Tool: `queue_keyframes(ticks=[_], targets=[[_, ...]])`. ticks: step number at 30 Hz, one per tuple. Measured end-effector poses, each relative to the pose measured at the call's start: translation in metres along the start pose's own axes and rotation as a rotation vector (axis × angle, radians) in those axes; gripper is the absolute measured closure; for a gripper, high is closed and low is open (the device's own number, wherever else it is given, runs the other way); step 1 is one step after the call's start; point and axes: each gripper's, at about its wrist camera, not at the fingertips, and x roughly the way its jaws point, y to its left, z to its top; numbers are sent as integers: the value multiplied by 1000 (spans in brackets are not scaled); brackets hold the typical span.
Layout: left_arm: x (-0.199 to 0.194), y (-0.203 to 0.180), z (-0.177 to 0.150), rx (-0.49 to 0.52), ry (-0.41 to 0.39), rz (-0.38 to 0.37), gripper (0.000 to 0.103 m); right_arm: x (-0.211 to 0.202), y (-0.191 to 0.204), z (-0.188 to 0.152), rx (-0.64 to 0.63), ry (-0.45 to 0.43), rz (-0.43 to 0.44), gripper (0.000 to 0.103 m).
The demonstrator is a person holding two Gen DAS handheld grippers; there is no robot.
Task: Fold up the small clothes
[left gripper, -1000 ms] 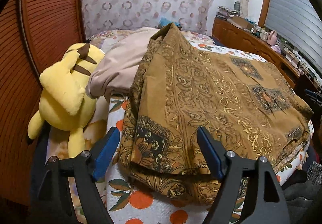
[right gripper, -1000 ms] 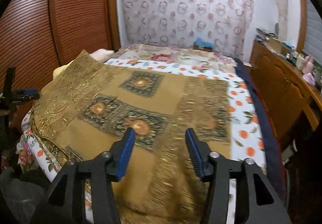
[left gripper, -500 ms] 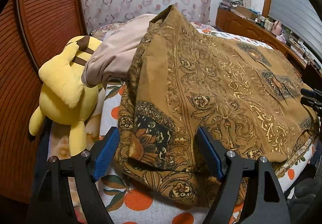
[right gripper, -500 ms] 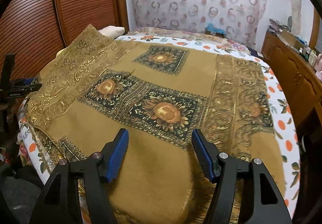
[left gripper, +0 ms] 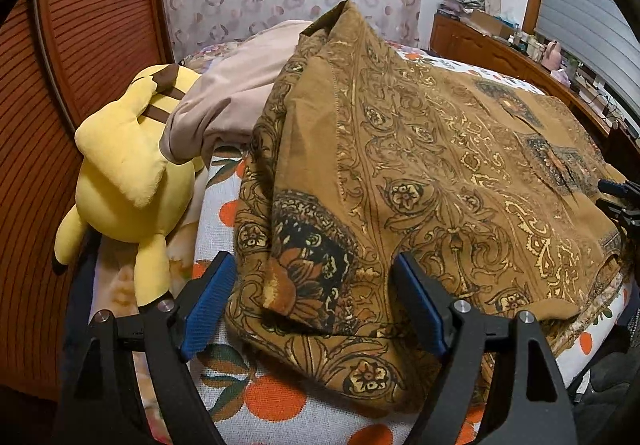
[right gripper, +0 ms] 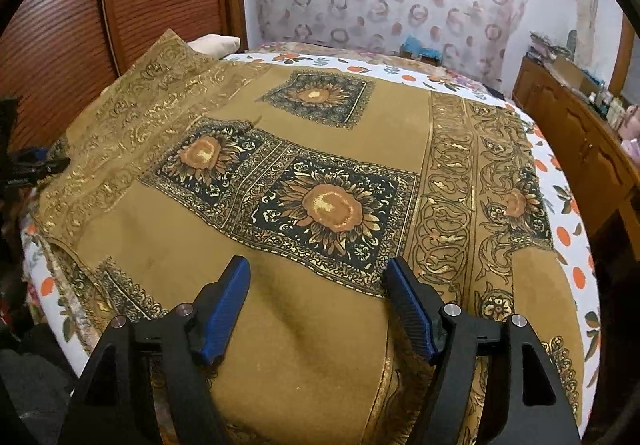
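Left wrist view: left gripper (left gripper: 310, 295) spread wide, gripping nothing, poised over folded corner of brown patterned cloth (left gripper: 420, 173) on bed sheet (left gripper: 260, 401); yellow plush toy (left gripper: 128, 181) and beige pillow (left gripper: 236, 93) crowding left edge. Right wrist view: right gripper (right gripper: 318, 303) released, jaws just opening, above flat cloth (right gripper: 320, 173); bare sheet margin and wooden cabinet (right gripper: 580, 141) at right only.

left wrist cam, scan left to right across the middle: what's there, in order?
Slatted wooden door → yellow plush toy → beige pillow → brown patterned cloth → right gripper poking in at the frame's right edge.
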Motion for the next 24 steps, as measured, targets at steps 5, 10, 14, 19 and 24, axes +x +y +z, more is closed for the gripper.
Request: queue_keyframes(ticks=[5, 10, 14, 19, 24], targets=[[0, 0, -1, -1, -9, -4, 20, -2, 0, -2, 24, -15, -13, 25], [-4, 7, 1, -40, -11, -54, 22, -10, 1, -12, 42, -42, -27, 24], [-6, 11, 2, -61, -21, -66, 47, -13, 1, -16, 47, -44, -33, 24], [-7, 14, 3, -81, -27, -124, 90, -17, 1, -20, 48, -45, -33, 24], [-25, 2, 12, -69, -93, -147, 94, -19, -4, -18, 42, -36, -31, 24]])
